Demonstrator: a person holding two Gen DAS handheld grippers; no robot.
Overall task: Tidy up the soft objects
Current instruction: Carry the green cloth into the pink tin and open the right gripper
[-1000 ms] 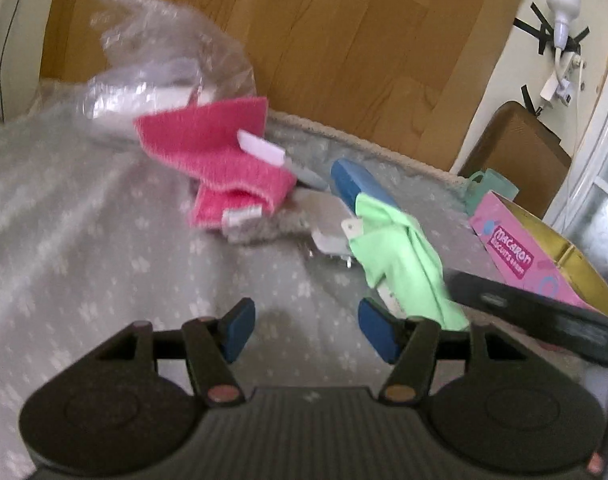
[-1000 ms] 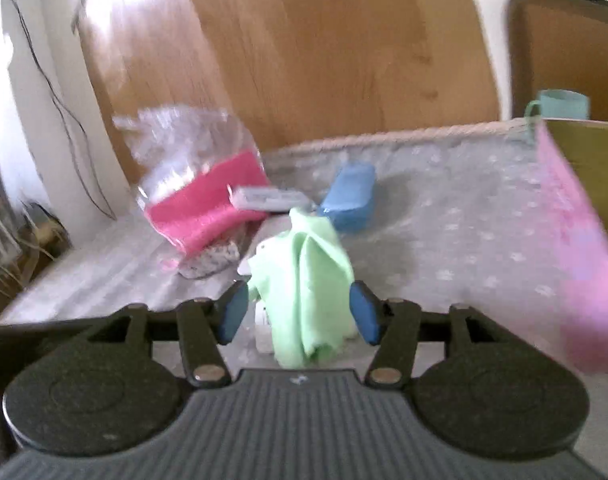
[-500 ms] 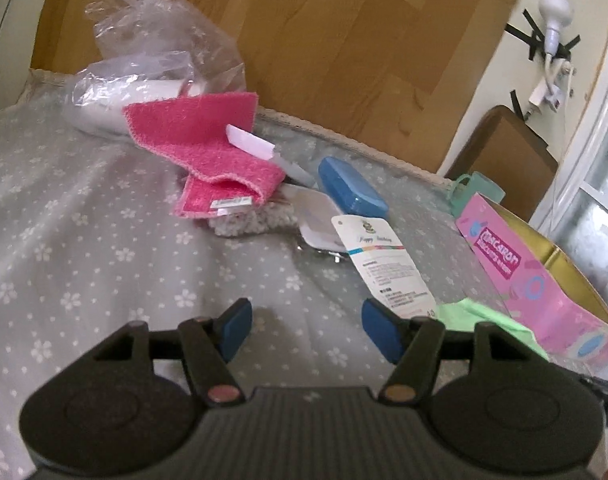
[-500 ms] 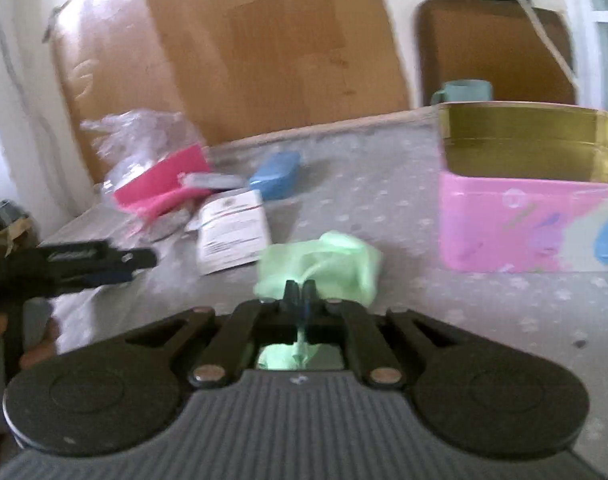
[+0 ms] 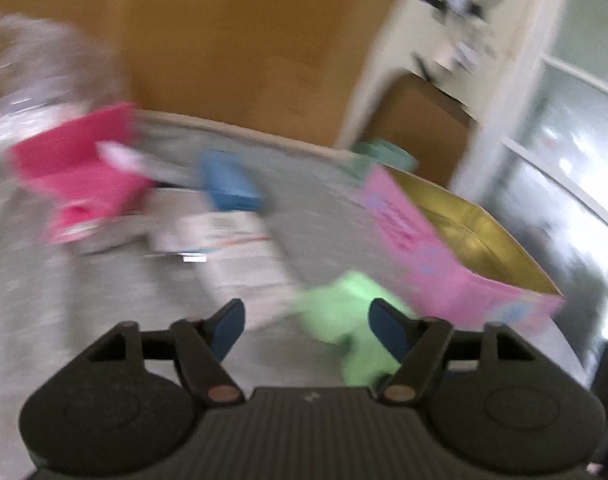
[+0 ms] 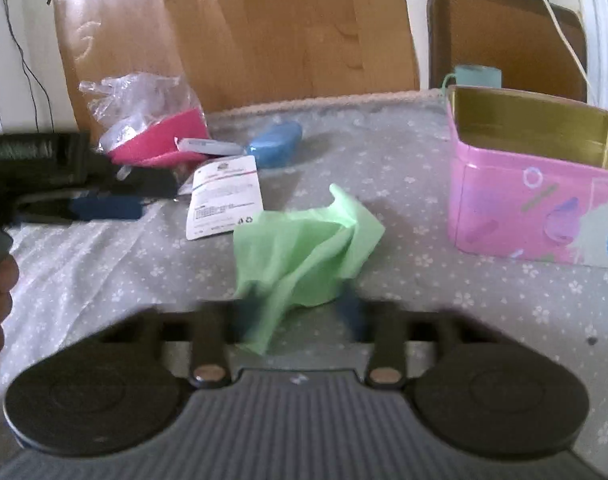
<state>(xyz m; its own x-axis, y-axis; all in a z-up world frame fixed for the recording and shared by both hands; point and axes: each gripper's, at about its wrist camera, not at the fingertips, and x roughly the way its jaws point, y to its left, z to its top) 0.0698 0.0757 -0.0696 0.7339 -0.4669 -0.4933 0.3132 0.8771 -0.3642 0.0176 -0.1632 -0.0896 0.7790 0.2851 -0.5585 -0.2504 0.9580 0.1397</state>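
Note:
A crumpled light green cloth lies on the grey flowered cover, left of the open pink tin. My right gripper is open, its blurred fingers on either side of the cloth's near corner. The cloth also shows in the blurred left wrist view, just ahead of the right finger of my open, empty left gripper. The left gripper also shows in the right wrist view. A pink cloth lies at the back left beside a clear plastic bag.
A white printed card and a blue case lie between the pink cloth and the green cloth. A teal mug stands behind the tin. A wooden board leans at the back edge.
My right gripper has opened and let the green cloth down on the cover near the tin. My left gripper has swung right, toward the green cloth.

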